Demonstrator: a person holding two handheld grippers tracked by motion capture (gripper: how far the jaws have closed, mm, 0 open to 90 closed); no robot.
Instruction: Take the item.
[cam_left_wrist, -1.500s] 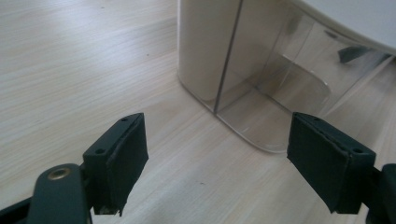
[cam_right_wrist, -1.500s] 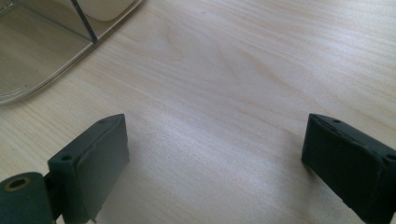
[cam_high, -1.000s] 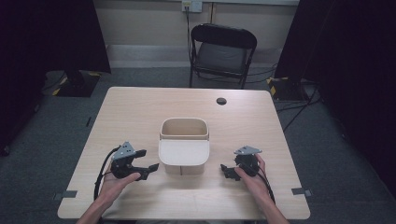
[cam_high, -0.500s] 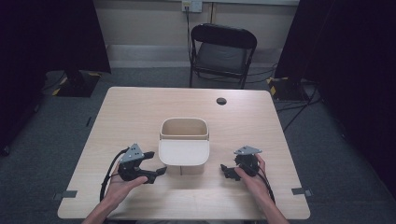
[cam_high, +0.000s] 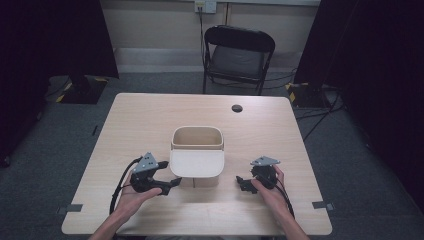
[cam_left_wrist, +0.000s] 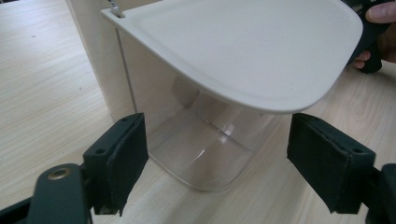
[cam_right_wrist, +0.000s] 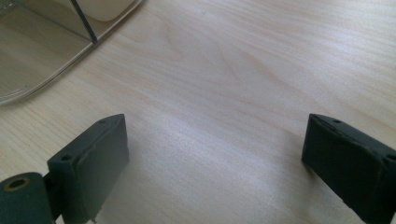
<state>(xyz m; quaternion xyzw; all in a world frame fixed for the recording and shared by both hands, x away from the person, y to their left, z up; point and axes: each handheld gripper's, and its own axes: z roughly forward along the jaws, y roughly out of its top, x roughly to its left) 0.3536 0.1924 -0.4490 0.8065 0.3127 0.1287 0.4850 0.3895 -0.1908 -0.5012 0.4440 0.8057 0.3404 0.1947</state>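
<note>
Progress: nothing is being gripped yet; by my reading the work is sitting at the approach stage, with any grasp of the lid or the container left to do

Left tongs (cam_high: 172, 183): sitting low over the near part of the worktop (cam_high: 150, 125), jaws standing wide apart with nothing between them. They are pointing toward the container's (cam_high: 197, 150) near left corner. In the left gripper view the lid's rounded front edge is overhanging the gap between the two black pads (cam_left_wrist: 122, 158), above them and not touching

Right tongs (cam_high: 242, 183): resting on or just over the worktop to the right of the container, jaws also spread wide and holding nothing. In the right gripper view bare pale wood is lying between the pads, and a clear curved corner of the container base is showing at the upper left, apart from the jaws

Container: standing upright near the middle of the worktop, between the two hands. Walls are looking clear to cream, with rounded corners; the top is open, and the inside is appearing empty as far as I can tell

Lid (cam_left_wrist: 243, 51): flat, cream, matt, tilting forward and down over the near wall, seemingly hinged at its back edge by a thin wire

Further back: a small dark round object (cam_high: 237, 108) lying well apart near the far edge, and a black chair (cam_high: 239, 55) beyond the worktop
</note>
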